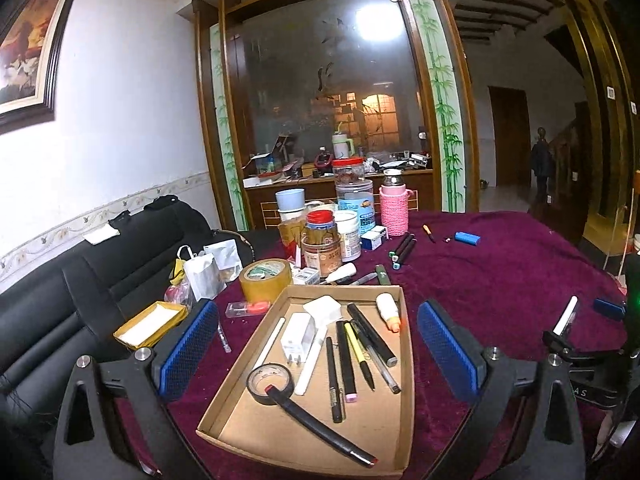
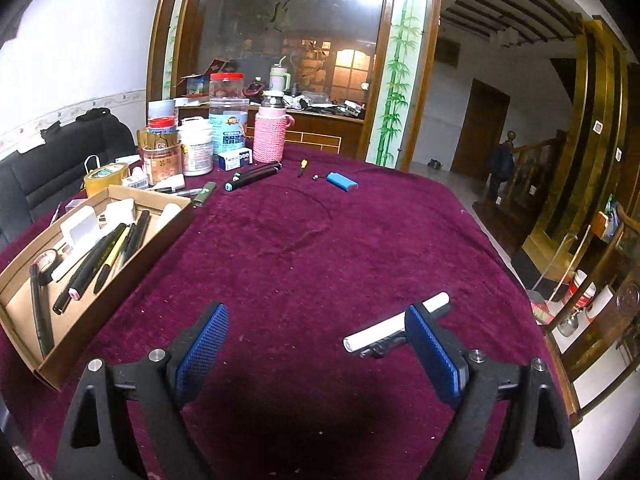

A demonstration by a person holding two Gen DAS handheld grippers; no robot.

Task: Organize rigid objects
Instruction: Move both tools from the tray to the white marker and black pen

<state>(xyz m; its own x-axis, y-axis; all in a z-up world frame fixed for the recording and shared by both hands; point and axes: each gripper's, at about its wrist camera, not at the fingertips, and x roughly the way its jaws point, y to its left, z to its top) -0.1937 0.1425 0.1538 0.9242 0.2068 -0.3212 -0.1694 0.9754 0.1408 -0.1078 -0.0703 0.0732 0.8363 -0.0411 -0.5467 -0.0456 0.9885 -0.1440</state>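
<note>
Left gripper (image 1: 318, 354): jaws spread wide, nothing held between the blue pads (image 1: 188, 350). In the left wrist view the pads are seen at lower left and lower right, framing a cardboard tray (image 1: 406, 360) at lower centre on a maroon cloth (image 1: 500, 280).

Tray contents are recorded as: a black tape roll (image 1: 269, 383), a black stick with a red tip (image 1: 326, 430), a white charger (image 1: 298, 335), a white box (image 1: 323, 307), a white tube with an orange cap (image 1: 389, 312), a yellow pen (image 1: 357, 354) and several dark pens (image 1: 346, 360) laid side by side.

Right gripper (image 2: 316, 354): jaws likewise wide apart, nothing gripped. In the right wrist view a white stick (image 2: 394, 324) is seen lying on the cloth at lower right, partly hidden behind the right-hand pad (image 2: 434, 354); whether pad and stick are touching cannot be told. The tray (image 2: 120, 248) is seen at the left of that frame, well apart from the stick.

Loose items outside the tray, in the upper centre of the left wrist view: dark markers (image 1: 402, 250), a blue lighter (image 1: 467, 238), a small orange pen (image 1: 429, 233) and a brown tape roll (image 1: 266, 280). Behind them, jars (image 1: 322, 242) and a pink flask (image 1: 394, 204) are grouped together
</note>
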